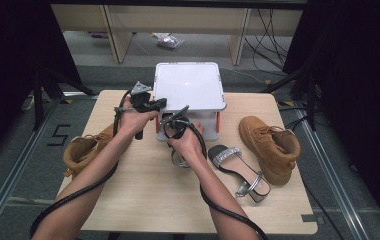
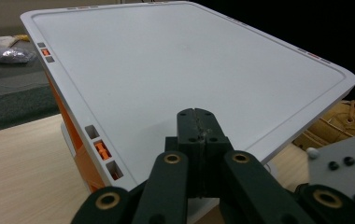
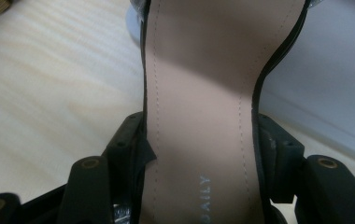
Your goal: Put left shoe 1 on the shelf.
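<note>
The sandal (image 3: 199, 116) sat clamped across its insole between the pads of our right gripper (image 3: 199, 154), carried low over the table (image 1: 143, 200) just beside the white lidded box (image 1: 189, 85). Our left gripper (image 2: 196, 135) had its jaws pressed together on nothing, poised over the box lid (image 2: 189, 60). The matching sandal (image 1: 239, 170) lay on the table beside a tan boot (image 1: 273, 147); another boot (image 1: 85, 147) sat at the left edge. We judged the grip narrow against a smooth sole, so a quick swing could twist the sandal loose or knock it against the box.
</note>
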The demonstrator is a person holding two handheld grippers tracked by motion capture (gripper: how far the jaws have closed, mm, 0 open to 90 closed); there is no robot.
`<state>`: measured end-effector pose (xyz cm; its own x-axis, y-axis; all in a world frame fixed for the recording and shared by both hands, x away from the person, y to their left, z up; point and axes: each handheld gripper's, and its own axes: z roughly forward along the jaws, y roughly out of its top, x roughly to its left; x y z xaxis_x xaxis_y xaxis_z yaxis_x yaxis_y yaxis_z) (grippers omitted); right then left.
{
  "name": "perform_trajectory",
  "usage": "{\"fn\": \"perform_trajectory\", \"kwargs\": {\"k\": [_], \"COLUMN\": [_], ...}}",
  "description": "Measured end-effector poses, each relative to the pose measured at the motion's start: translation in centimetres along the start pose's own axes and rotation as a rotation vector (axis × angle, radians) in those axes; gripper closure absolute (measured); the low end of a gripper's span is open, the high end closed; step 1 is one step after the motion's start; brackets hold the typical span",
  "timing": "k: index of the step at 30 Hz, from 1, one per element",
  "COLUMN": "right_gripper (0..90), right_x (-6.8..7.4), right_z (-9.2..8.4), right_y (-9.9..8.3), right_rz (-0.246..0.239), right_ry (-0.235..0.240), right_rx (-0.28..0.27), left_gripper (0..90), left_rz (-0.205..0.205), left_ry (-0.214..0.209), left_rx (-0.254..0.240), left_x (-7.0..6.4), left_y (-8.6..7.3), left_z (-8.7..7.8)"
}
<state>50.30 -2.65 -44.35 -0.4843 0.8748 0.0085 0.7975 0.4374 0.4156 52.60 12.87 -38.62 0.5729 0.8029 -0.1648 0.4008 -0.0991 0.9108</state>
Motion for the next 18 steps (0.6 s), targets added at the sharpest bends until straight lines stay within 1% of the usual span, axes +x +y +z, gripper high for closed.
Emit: {"fn": "perform_trajectory", "kwargs": {"k": [1,2,3,4,5,6,7,8,9,10,11,12,13,14,15,16,17,18], "right_gripper": [43.3,43.3,43.3,43.3,43.3,43.3,43.2,43.2,43.2,43.1,43.1,43.0,43.0,42.1,42.1,40.8,38.2,35.5], "right_x": [0.0,0.2,0.1,0.2,-0.1,0.2,0.4,0.5,0.5,0.3,0.3,0.4,0.4,0.6,0.6,0.5,0.7,0.5], "right_z": [0.0,0.2,0.6,0.8,1.2,1.3,2.1,2.2,2.2,2.9,2.9,2.8,3.2,2.8,2.8,2.7,2.4,2.3], "right_y": [0.0,0.1,0.1,0.2,0.0,0.1,-0.1,-0.1,-0.1,-0.3,-0.3,-0.2,-0.4,-0.2,-0.2,-0.3,-0.3,-0.4], "right_rz": [0.0,0.02,0.0,0.016,-0.028,0.019,0.028,0.065,0.065,0.015,0.015,0.034,0.02,0.049,0.049,0.032,0.052,0.008], "right_ry": [0.0,0.004,0.002,0.005,-0.017,-0.009,-0.007,0.012,0.012,-0.026,-0.026,-0.014,-0.023,-0.021,-0.021,-0.022,-0.013,-0.034], "right_rx": [0.0,0.011,0.015,0.02,0.008,0.028,0.017,0.036,0.036,0.046,0.046,0.035,0.023,0.033,0.033,0.028,0.032,-0.004], "left_gripper": [89.5,89.5,89.5,89.5,89.5,89.5,89.5,89.5,89.5,89.5,89.5,89.5,89.5,89.5,89.5,89.5,89.5,89.5], "left_rz": [-0.001,0.004,0.004,0.001,0.002,0.003,0.001,0.002,0.002,0.005,0.005,0.006,0.009,0.012,0.012,0.009,0.011,0.011], "left_ry": [-0.001,0.001,0.001,-0.001,0.001,0.002,0.002,0.003,0.003,0.005,0.007,0.007,0.008,0.008,0.008,0.006,0.007,0.007], "left_rx": [-0.001,0.002,0.002,0.0,-0.001,0.0,0.0,0.0,0.0,0.001,0.001,0.0,0.0,0.002,0.002,0.0,0.001,0.0], "left_x": [0.0,0.0,0.0,0.0,0.0,0.0,0.0,0.0,0.0,0.0,0.0,0.0,-0.1,0.0,0.0,-0.1,-0.1,-0.1], "left_y": [0.0,0.0,0.0,0.0,0.0,0.0,0.0,0.0,0.0,0.0,0.0,0.0,0.0,0.0,0.0,0.0,0.0,0.0], "left_z": [0.0,0.0,0.0,0.0,0.0,0.0,0.0,0.0,0.0,0.0,0.0,0.0,0.0,0.0,0.0,0.0,0.0,0.0]}}
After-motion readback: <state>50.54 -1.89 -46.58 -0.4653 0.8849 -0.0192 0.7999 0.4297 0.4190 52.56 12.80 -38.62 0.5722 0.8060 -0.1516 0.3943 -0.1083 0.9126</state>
